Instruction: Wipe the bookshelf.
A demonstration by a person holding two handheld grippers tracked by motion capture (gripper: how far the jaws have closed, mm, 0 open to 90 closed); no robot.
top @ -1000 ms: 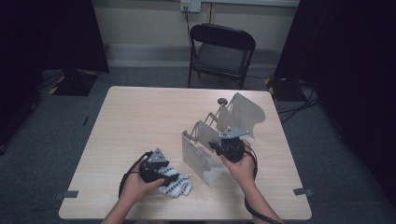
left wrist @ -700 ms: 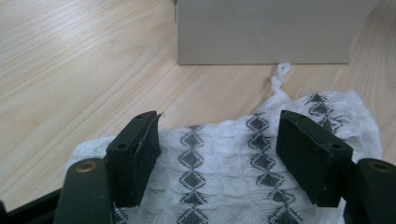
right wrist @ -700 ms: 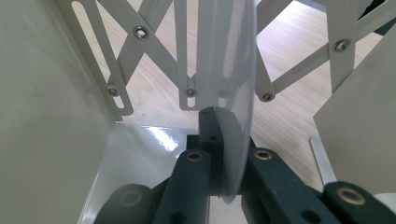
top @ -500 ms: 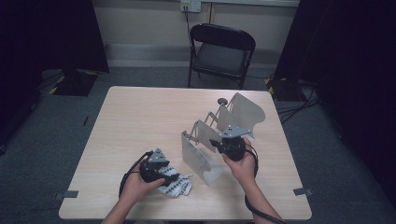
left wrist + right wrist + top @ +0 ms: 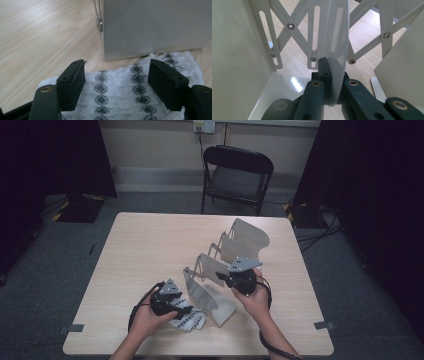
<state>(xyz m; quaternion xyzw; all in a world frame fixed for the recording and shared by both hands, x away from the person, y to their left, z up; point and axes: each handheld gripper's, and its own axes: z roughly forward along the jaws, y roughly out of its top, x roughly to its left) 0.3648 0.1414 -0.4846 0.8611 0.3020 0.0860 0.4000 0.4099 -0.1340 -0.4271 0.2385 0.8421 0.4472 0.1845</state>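
My right claw (image 5: 329, 75) pinches a divider of the rack (image 5: 220, 270) to steady it, while my open left claw (image 5: 116, 85) hovers over the cloth (image 5: 120, 92) just beside the rack.

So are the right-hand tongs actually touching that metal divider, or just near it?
Touching. The right gripper view shows the right tongs shut on the edge of a divider plate of the folding rack.
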